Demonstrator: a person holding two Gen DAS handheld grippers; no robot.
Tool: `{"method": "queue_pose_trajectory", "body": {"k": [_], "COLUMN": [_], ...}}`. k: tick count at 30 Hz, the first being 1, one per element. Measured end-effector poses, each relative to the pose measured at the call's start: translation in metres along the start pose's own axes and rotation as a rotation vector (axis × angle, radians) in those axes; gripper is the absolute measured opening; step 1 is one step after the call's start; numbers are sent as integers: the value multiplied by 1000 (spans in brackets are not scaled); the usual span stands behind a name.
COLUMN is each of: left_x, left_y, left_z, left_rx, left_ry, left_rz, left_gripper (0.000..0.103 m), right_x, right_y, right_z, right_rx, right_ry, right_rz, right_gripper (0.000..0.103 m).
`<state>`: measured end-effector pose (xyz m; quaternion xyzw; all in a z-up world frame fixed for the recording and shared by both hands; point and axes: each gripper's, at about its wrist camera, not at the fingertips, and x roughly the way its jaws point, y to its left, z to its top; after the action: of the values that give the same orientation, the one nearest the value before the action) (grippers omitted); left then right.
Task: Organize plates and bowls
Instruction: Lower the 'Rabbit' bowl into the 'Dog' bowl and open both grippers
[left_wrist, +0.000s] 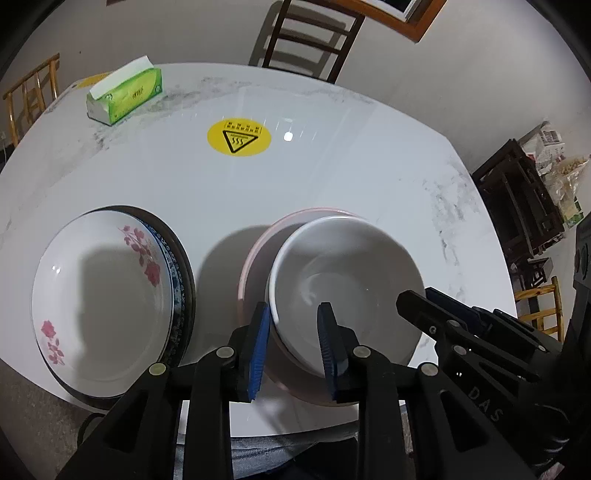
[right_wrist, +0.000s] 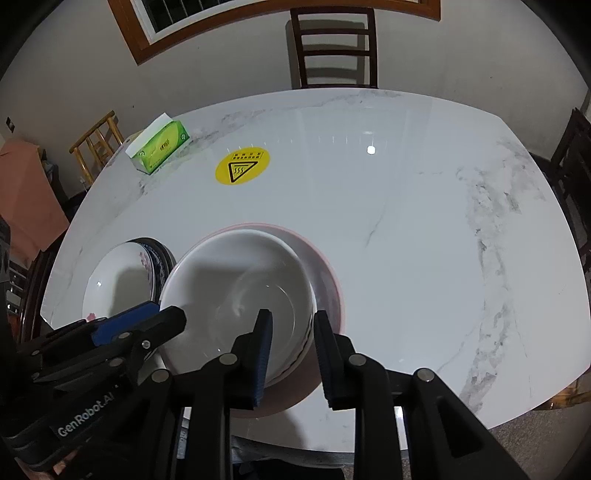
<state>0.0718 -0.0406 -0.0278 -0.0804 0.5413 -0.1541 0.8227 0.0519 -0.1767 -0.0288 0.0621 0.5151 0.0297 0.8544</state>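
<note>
The left gripper (left_wrist: 295, 332) has black plastic arms and blue ribbed pads; its fingers (left_wrist: 258, 343) stand on both sides of the near rim of the white bowl (left_wrist: 347, 280), a little apart, and I cannot tell if they press it. The right gripper (right_wrist: 291, 347) does the same at the bowl's (right_wrist: 236, 291) rim at 5 o'clock, one finger inside and one outside; if it clamps is also not clear. On its body one reads "DAS", and on the left one "GenRobot.AI".

The white bowl is round, smooth and glossy, and it sits tilted in a wider pink bowl (left_wrist: 255, 258) at the near edge of the table (left_wrist: 332, 166). At 9 o'clock from it, just beside, is a white plate (left_wrist: 99, 295) with pink flowers, lying on a plate with a blue pattern (left_wrist: 173, 273) and a dark one below.

The table top is glossy white marble with grey veins. Toward 12 o'clock is a round yellow sticker (left_wrist: 239, 137) with a heat warning triangle. Farther, at 11 o'clock, lies a green tissue box (left_wrist: 125, 95). Behind the table stands a dark wooden chair (right_wrist: 334, 48).
</note>
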Motion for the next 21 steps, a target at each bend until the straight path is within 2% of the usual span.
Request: {"method": "queue_pose_trajectory", "body": {"k": [3,6,14,21], "left_x": [-8,-18,-34,-36], "left_y": [0,0,12,25], "left_z": [-2,-3,-8,-15], "left_rx": [6,13,-37,-88], "left_ry": [-31,-57,-84,-74], "left_rz": [-2,0,-9,0], "left_gripper": [35,39,40,41], "right_x": [-7,-14,-29,-34], "right_y": [-3,-6,-16,-22], "right_z": [-1,-2,-10,-19], "right_rx": [15,25,55,68], "right_ry": [-15,-32,-60,-56], "right_rz": [14,18,21,7], "right_gripper": [24,24,24,24]}}
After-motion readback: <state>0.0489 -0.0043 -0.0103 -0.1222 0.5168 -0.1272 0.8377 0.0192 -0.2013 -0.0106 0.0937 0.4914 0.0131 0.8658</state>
